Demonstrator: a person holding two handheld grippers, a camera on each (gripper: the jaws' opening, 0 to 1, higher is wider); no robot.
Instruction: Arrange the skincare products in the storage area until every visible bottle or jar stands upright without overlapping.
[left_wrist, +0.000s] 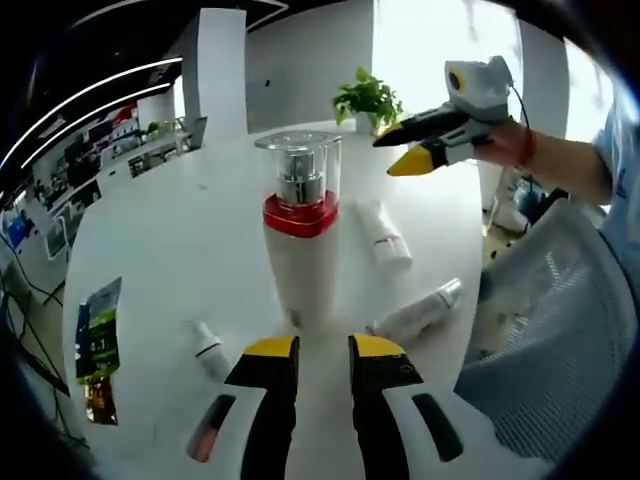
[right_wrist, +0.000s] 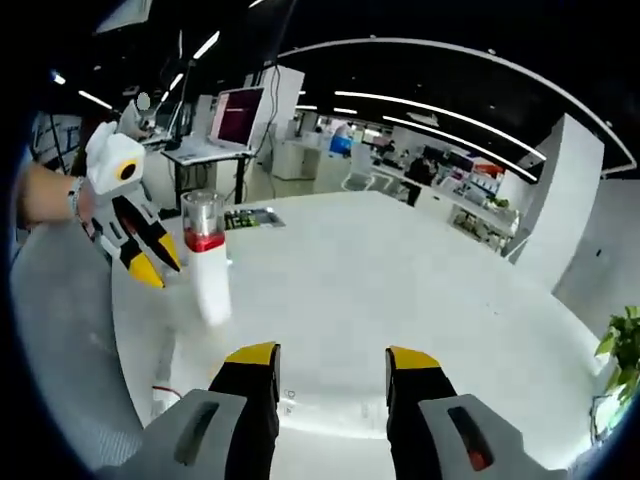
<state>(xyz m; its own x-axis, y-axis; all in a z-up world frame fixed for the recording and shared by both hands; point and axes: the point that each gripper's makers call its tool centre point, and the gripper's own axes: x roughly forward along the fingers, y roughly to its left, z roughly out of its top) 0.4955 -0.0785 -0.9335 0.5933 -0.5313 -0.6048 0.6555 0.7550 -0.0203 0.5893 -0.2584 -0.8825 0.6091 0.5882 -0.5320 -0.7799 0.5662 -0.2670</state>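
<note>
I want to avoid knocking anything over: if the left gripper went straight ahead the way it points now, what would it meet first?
Most likely the upright white bottle with the red collar, standing straight ahead of the open left gripper. Nothing lies between them, though the gap is hard to judge.

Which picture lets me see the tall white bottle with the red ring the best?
The left gripper view. There the tall white bottle stands upright, close and sharp, just ahead of the left gripper, so its clear cap and red collar are plain. In the right gripper view the same bottle is smaller, farther off and blurry.
</note>
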